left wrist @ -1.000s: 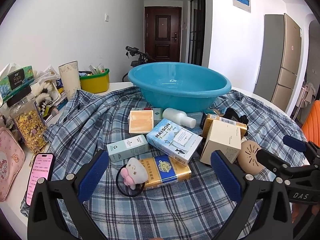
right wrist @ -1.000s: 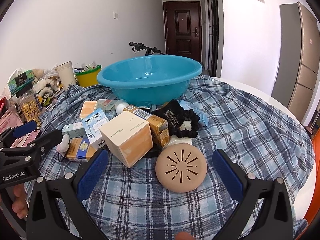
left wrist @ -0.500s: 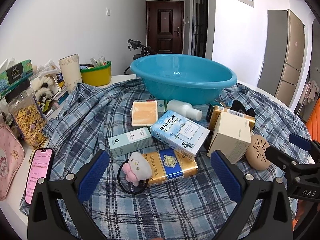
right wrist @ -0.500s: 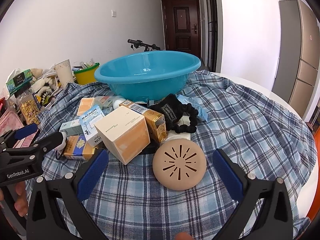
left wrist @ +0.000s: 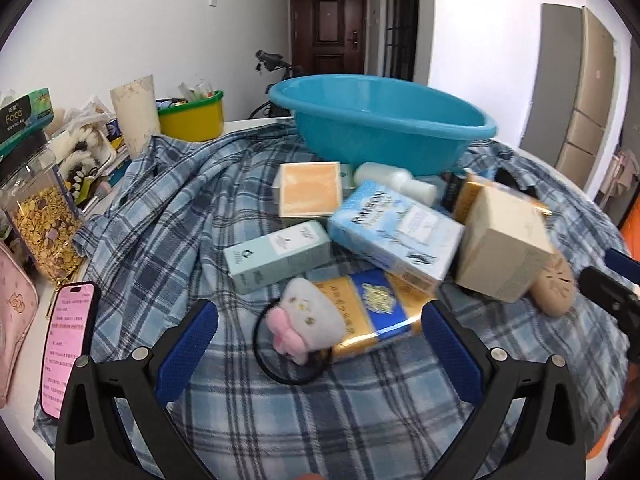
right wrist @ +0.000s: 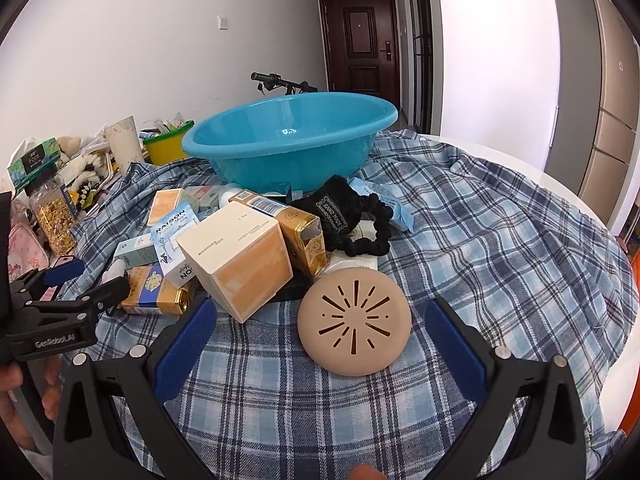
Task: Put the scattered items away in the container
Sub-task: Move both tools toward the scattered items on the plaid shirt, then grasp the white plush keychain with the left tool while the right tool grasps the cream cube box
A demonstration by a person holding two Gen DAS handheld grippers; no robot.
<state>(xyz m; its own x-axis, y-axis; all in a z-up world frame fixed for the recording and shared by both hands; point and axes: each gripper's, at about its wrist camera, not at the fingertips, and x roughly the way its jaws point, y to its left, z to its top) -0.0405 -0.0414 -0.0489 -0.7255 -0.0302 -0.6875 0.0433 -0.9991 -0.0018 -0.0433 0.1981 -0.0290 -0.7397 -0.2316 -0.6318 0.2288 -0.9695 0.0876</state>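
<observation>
An empty blue basin point(left wrist: 384, 120) point(right wrist: 292, 140) stands at the back of a plaid cloth point(left wrist: 168, 216). Boxes lie scattered in front of it: a gold and blue pack point(left wrist: 376, 308), a blue RAISON box point(left wrist: 396, 232), a mint box point(left wrist: 276, 256), a cream cube box point(left wrist: 504, 240) point(right wrist: 240, 256). A plush hair tie point(left wrist: 308, 324) lies just ahead of my open left gripper point(left wrist: 320, 348). A tan round disc point(right wrist: 354, 322) sits just ahead of my open right gripper point(right wrist: 320, 344). A black scrunchie and pouch point(right wrist: 348, 216) lie behind it.
At the left edge are a pink phone point(left wrist: 68, 344), a cereal jar point(left wrist: 44, 220), a yellow tub point(left wrist: 192, 116), a paper cup point(left wrist: 134, 108) and a tissue pack point(left wrist: 24, 112). The white table edge point(right wrist: 592, 216) curves along the right. A fridge point(right wrist: 600, 92) stands beyond.
Both grippers have moved forward toward the pile; the plush hair tie and the tan disc now sit closer to their fingers. Both stay open.
</observation>
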